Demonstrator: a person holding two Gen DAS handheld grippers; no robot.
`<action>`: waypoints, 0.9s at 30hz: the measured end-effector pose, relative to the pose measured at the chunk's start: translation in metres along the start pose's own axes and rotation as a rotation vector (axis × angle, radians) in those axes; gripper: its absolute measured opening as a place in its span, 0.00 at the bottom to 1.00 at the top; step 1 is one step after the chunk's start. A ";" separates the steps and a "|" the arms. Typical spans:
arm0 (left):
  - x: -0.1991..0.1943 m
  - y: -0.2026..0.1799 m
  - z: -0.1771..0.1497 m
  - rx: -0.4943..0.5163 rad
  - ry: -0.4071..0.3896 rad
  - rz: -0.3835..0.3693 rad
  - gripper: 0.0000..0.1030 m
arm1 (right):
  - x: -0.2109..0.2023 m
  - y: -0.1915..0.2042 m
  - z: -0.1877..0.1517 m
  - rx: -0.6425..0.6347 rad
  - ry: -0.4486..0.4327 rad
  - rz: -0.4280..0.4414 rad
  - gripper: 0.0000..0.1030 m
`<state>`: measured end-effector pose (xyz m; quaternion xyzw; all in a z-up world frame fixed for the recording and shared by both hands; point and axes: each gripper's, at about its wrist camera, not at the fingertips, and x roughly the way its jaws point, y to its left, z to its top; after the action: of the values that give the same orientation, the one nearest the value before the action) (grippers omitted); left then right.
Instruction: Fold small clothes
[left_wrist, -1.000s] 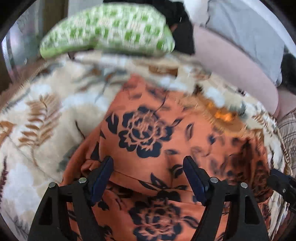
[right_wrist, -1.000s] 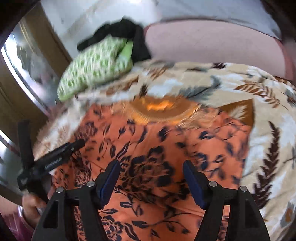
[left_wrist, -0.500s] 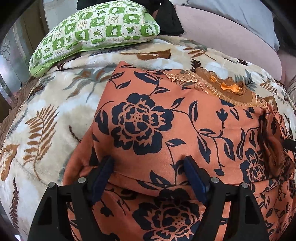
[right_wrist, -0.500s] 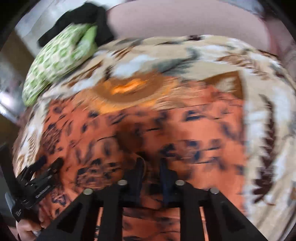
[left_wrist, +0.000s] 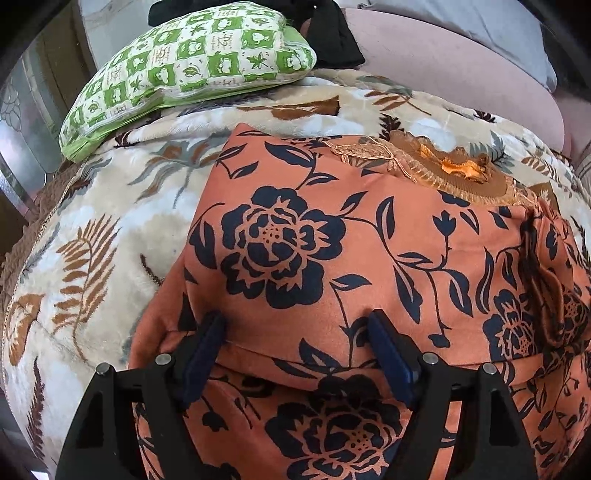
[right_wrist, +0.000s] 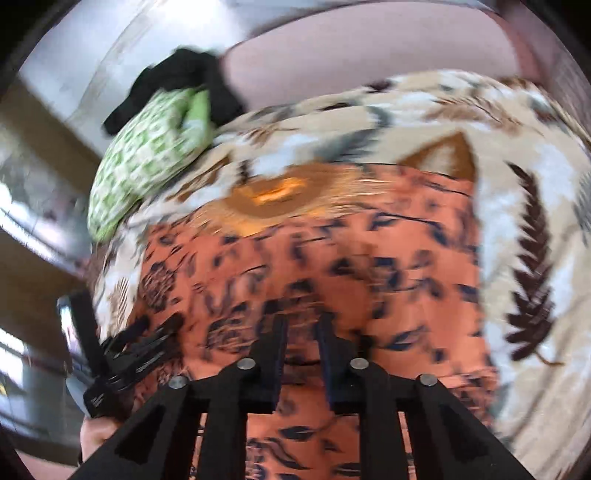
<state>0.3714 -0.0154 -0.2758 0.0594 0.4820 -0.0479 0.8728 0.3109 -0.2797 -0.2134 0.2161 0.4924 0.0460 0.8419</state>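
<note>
Garment (left_wrist: 332, 236): one orange floral piece is spread on the leaf-print blanket (left_wrist: 92, 236), its embroidered neckline toward twelve o'clock, its folded edge crossing both hand-held grippers. The left hand-held gripper (left_wrist: 297, 347) is held wide apart over that edge. The right hand-held gripper (right_wrist: 301, 332), having just widened slightly, stays narrow; whether cloth is pinched cannot be told. One green pillow (left_wrist: 192, 66) lies at eleven o'clock.
</note>
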 end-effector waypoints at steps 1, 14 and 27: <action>0.000 0.001 0.000 0.000 0.000 -0.004 0.78 | 0.008 0.013 -0.001 -0.024 0.027 -0.006 0.34; -0.007 0.012 0.000 -0.014 0.005 -0.088 0.79 | 0.064 0.035 -0.001 -0.010 0.022 -0.326 0.26; -0.016 0.008 -0.002 -0.005 -0.022 -0.027 0.79 | -0.036 -0.107 -0.006 0.379 -0.104 -0.349 0.14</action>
<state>0.3626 -0.0069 -0.2628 0.0503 0.4735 -0.0593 0.8774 0.2730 -0.3850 -0.2309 0.2836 0.4781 -0.2042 0.8058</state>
